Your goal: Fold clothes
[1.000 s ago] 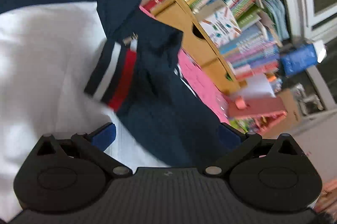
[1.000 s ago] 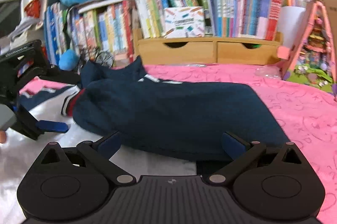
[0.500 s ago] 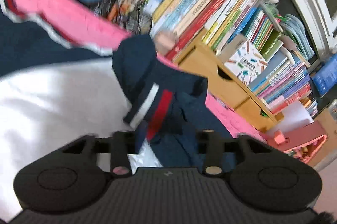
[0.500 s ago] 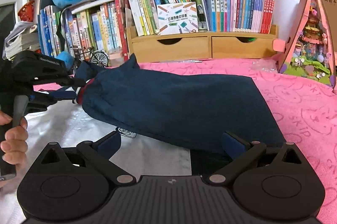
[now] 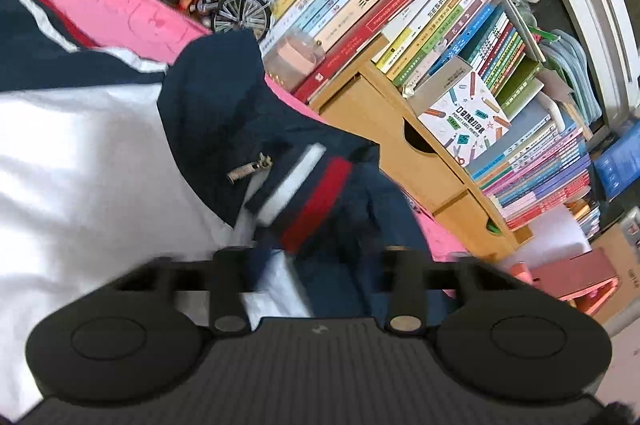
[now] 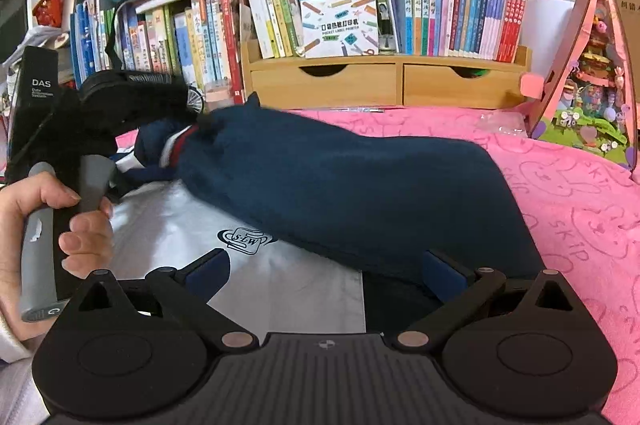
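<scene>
Left gripper [image 5: 316,265] closing around the navy, red-and-white-striped jacket cuff [image 5: 304,185]; right gripper [image 6: 324,269] apart. Your shallow bite may slip off the slick fabric.

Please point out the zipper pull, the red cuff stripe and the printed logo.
zipper pull [image 5: 249,167], left wrist view, metal tab.
red cuff stripe [image 5: 314,205], left wrist view, mid-band.
printed logo [image 6: 245,240], right wrist view, emblem centre.

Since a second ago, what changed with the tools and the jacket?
The left tool moved in on the striped cuff and its jaws, wide open before, are closing around the navy sleeve. The right tool stayed put, open over the jacket, which lies as before.
</scene>
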Action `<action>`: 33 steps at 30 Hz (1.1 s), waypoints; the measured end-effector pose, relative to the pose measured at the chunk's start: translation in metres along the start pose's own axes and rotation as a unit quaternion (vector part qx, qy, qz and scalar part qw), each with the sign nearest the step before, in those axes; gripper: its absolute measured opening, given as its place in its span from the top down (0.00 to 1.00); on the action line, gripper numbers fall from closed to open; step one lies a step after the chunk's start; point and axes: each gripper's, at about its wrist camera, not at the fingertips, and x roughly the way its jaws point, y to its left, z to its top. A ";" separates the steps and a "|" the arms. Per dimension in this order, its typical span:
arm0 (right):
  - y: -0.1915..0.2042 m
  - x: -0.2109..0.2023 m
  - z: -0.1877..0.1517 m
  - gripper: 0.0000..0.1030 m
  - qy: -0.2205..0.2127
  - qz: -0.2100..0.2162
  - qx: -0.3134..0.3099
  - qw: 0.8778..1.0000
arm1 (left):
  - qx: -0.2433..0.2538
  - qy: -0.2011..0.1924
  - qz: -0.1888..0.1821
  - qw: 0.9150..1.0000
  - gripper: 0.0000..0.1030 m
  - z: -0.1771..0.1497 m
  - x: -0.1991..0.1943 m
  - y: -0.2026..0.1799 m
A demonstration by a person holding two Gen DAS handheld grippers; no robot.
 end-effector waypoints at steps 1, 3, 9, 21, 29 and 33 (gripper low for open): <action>0.000 0.000 0.000 0.00 0.001 0.001 0.001 1.000 | 0.008 -0.016 0.000 1.000 0.71 0.001 -0.006 -0.003; -0.001 0.001 0.000 0.00 0.005 0.003 0.002 1.000 | 0.038 -0.045 -0.001 0.998 0.84 0.004 -0.018 -0.011; 0.002 0.003 0.001 0.00 0.012 0.001 -0.005 1.000 | 0.037 -0.039 0.017 0.998 0.16 0.015 -0.018 -0.013; 0.002 0.005 0.002 0.00 0.020 0.006 -0.006 1.000 | 0.202 0.023 0.027 0.979 0.50 0.010 0.043 -0.031; -0.001 0.008 0.002 0.00 0.028 0.010 0.001 1.000 | 0.209 0.028 -0.045 0.976 0.61 0.004 -0.002 -0.047; 0.000 0.009 0.002 0.00 0.029 0.011 -0.001 1.000 | 0.164 -0.027 -0.077 0.983 0.61 0.005 -0.068 -0.058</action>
